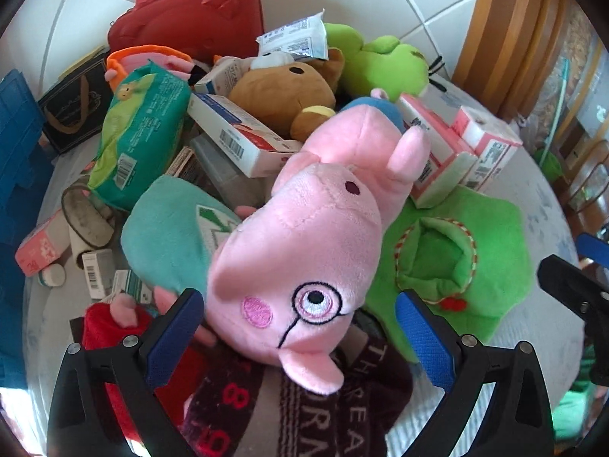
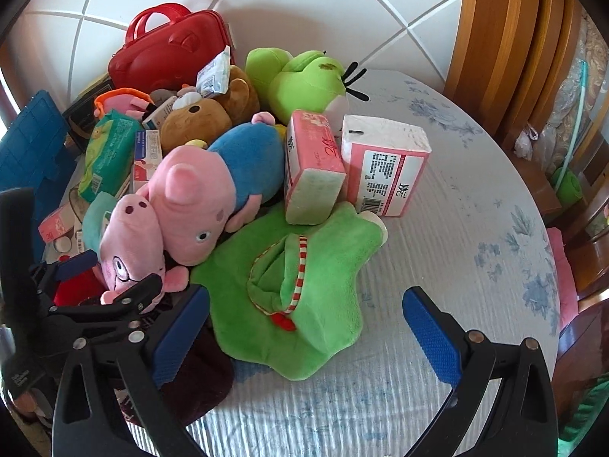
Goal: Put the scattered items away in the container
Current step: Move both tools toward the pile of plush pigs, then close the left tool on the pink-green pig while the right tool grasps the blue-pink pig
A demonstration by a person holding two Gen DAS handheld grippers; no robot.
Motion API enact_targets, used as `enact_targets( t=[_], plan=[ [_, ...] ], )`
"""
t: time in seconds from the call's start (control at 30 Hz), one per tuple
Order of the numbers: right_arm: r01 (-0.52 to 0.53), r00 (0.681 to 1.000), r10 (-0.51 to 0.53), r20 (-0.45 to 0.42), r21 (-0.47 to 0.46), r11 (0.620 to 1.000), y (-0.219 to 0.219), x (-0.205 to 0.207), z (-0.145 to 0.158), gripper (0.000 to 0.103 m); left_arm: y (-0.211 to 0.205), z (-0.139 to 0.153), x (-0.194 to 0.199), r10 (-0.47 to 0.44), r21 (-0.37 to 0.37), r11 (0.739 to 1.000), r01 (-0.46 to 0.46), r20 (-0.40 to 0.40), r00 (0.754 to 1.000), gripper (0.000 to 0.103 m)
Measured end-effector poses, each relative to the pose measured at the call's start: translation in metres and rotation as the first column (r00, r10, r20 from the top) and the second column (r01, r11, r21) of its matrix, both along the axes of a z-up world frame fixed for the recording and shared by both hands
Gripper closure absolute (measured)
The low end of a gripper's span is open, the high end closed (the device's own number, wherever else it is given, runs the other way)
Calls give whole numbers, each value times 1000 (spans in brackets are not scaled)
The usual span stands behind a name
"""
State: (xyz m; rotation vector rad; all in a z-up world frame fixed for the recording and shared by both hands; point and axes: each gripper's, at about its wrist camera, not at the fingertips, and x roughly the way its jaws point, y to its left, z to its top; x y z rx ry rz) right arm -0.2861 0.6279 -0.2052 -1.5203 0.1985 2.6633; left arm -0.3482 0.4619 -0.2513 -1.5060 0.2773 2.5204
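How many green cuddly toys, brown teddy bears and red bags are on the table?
Green cuddly toys: 2 (round green toy, star-shaped green toy)
Brown teddy bears: 1 (teddy bear)
Red bags: 1 (red bag)
Total: 4

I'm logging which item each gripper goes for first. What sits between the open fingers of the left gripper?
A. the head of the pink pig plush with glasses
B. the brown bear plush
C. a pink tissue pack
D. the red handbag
A: in the left wrist view the left gripper is open with the pink pig plush lying head-first between its blue pads, not yet clamped.
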Motion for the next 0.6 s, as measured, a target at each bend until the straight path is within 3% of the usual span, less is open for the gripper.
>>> enact_targets(
  t=[0.1, 0.13, 0.27, 0.43, 0.6],
  plan=[
    [-33, 999, 34, 13, -26, 999, -3, -9, -7, 0, -4, -10, -14, 51, -112, 992, -56, -40, 998, 12],
    [-48, 999, 48, 12, -40, 998, -6, -13, -9, 0, -13, -8, -17, 69, -105, 992, -73, -40, 997, 20],
    [-113, 993, 114, 7, -109, 988, -31, -37, -19, 0, -51, 7, -30, 134, -68, 988, -137, -47, 990, 34],
    [-128, 991, 131, 3, -178, 976, -65, -75, -29, 1, -80, 15, -44, 156, -64, 985, -159, -49, 987, 35],
    [-85, 995, 91, 29, -165, 983, -83, -104, -41, 1, -95, 2, -59, 167, -83, 982, -168, -20, 986, 24]
  ],
)
